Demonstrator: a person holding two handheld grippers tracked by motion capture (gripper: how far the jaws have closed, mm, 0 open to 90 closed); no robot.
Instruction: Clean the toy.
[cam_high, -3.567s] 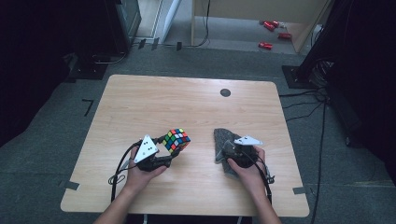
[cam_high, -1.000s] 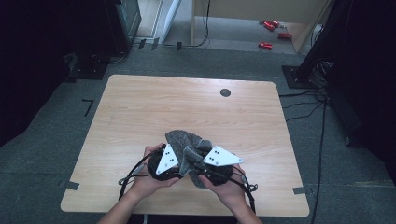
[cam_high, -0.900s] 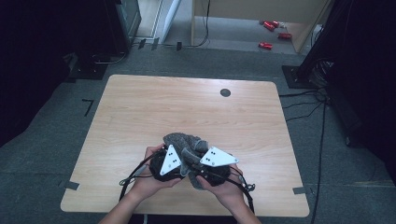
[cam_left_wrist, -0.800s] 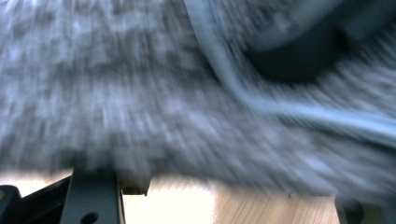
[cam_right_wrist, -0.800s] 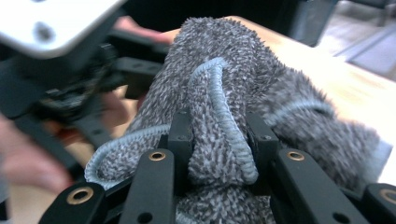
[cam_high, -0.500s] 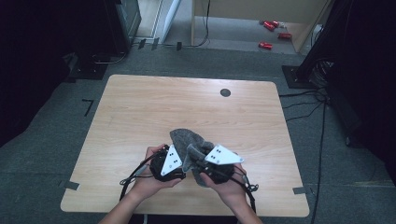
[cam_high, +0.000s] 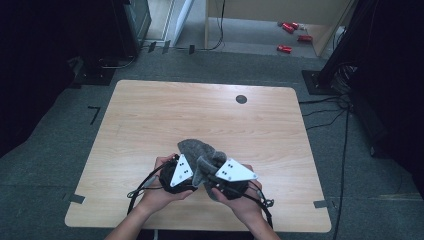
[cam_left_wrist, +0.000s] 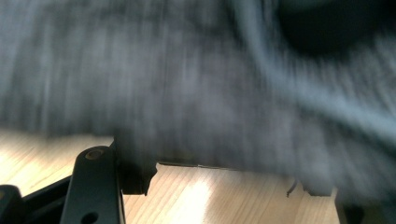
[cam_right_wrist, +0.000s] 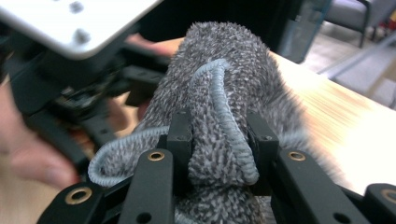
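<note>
Cloth: I see a grey fuzzy cloth bunched up between my two claws, at the near middle of the tabletop. Its far end rests on the wood beyond the claws.

Left claw: my left claw sits at the cloth's left side, its grey plate tilted toward the cloth. In the left gripper view the cloth is a blur right in front of the lens and hangs over the jaw tips, with the wood below. The jaws are drawn in as far as they go; what they pinch I cannot make out, since the cloth covers the tips.

Right claw: my right claw is clenched on a thick fold of the cloth. Both pads press into the pile, and a stitched hem loops over the fold between them. In the high view this claw sits just right of the left one, nearly touching.

Hands: the left hand and right hand come in from the near edge, close together.

Other claw seen from the right: the left claw's plate and black body stand just left of the cloth, with fingers blurred behind.

Tabletop: a dark round spot lies well apart, toward the far edge.
</note>
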